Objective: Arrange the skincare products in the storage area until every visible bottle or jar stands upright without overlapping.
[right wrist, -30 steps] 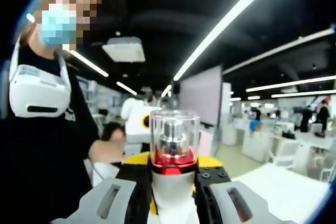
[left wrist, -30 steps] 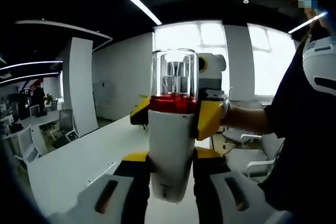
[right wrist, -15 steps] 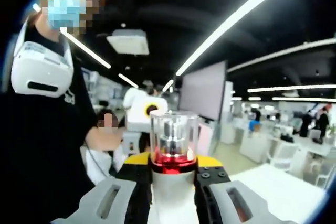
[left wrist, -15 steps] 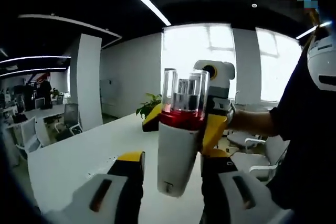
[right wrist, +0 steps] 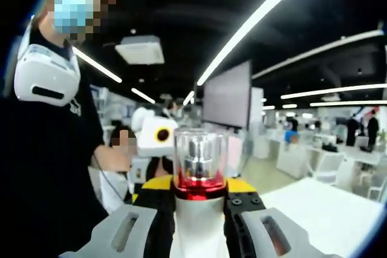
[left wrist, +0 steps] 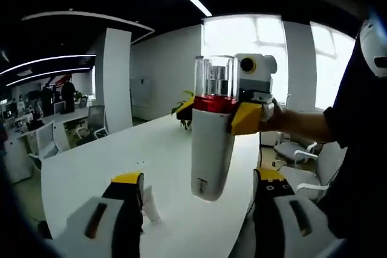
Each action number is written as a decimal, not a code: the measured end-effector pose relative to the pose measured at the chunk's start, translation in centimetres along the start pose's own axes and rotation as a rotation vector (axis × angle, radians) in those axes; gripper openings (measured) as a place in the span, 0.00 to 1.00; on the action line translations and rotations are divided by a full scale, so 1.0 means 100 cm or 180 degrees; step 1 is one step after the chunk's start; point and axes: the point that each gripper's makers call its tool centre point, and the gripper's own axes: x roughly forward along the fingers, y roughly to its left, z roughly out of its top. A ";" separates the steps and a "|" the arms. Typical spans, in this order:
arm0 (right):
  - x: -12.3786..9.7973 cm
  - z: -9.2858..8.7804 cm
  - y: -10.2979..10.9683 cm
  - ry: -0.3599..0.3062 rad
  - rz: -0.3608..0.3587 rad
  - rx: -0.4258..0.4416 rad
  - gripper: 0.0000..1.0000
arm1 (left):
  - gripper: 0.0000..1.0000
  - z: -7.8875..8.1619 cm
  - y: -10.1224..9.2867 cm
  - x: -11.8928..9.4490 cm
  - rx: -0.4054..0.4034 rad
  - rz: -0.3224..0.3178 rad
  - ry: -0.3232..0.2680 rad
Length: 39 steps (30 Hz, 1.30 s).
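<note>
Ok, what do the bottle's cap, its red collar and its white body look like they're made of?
Cap: clear, glossy plastic or acrylic by the look; the window shows through it. Red collar: tinted translucent plastic, probably, glowing in the right gripper view. Bottle body: opaque white with a smooth satin sheen, plastic or coated glass, can't tell which. The right gripper holds it.

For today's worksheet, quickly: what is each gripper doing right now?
Left gripper: open, holding nothing.
Right gripper: closed on the white bottle, which stands upright.
</note>
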 end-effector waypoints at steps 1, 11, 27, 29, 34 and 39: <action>0.000 -0.002 -0.001 0.0002 -0.0004 0.0000 0.22 | 0.76 -0.003 0.000 0.000 0.0000 0.0013 0.0013; -0.009 -0.024 -0.013 -0.0058 -0.0066 0.0012 0.23 | 0.98 -0.041 -0.010 -0.003 0.0065 0.0093 0.0286; -0.017 -0.073 -0.043 -0.0021 -0.0208 0.0040 0.23 | 0.99 -0.088 0.016 -0.031 -0.0323 0.0548 0.0392; -0.017 -0.078 -0.048 -0.0036 -0.0235 0.0040 0.23 | 0.99 -0.093 0.018 -0.038 -0.0356 0.0627 0.0401; -0.020 -0.103 -0.060 -0.0014 -0.0316 -0.0037 0.23 | 0.96 -0.113 0.025 -0.053 -0.0489 0.0760 0.0449; -0.025 -0.124 -0.071 -0.0002 -0.0393 0.0035 0.23 | 0.95 -0.134 0.032 -0.063 -0.0591 0.0900 0.0499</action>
